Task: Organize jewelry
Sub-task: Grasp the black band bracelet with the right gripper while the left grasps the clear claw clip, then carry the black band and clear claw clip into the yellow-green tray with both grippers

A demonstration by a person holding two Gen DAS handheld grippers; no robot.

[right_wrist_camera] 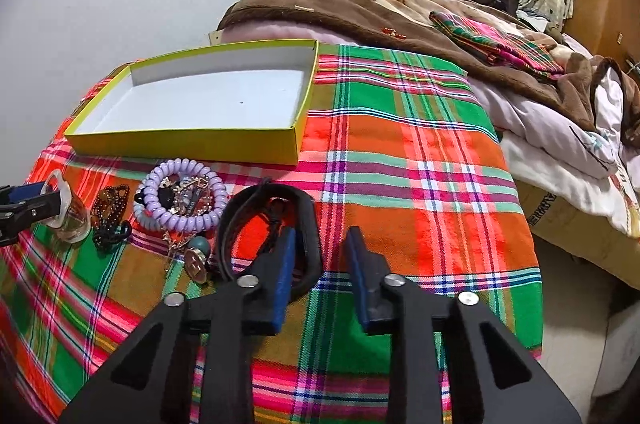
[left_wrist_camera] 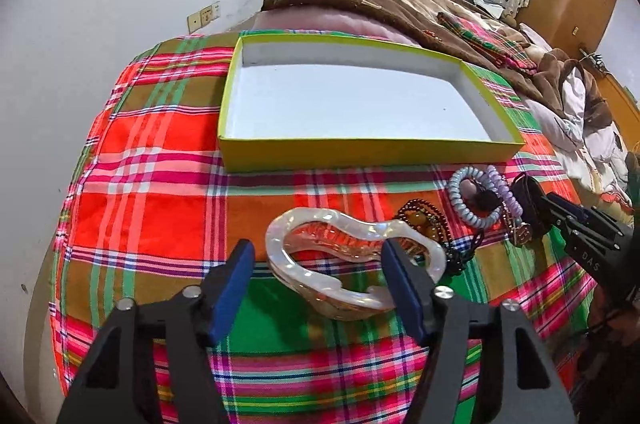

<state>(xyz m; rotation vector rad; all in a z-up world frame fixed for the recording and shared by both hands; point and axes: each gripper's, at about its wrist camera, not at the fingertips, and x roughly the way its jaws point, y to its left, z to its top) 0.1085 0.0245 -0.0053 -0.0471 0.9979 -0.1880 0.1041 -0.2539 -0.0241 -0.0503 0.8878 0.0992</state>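
Observation:
A pearly white hair claw clip (left_wrist_camera: pixel 344 260) lies on the plaid cloth. My left gripper (left_wrist_camera: pixel 316 256) is open with its fingers on either side of the clip, not closed on it. A yellow-green box (left_wrist_camera: pixel 360 148) with a white inside stands behind it, with nothing in it. To the right lie a brown bead bracelet (left_wrist_camera: pixel 424 220), a blue spiral hair tie (left_wrist_camera: pixel 468 200), a purple spiral hair tie (right_wrist_camera: pixel 180 196) and a gold chain (right_wrist_camera: pixel 192 260). My right gripper (right_wrist_camera: pixel 320 248) is open, its left finger over the rim of a black band (right_wrist_camera: pixel 276 232).
The plaid cloth (right_wrist_camera: pixel 400 164) covers a raised surface beside a bed with a brown blanket (right_wrist_camera: pixel 360 8) and white bedding (right_wrist_camera: pixel 560 136). A folded plaid cloth (right_wrist_camera: pixel 496 44) lies on the blanket. A white wall is at the left.

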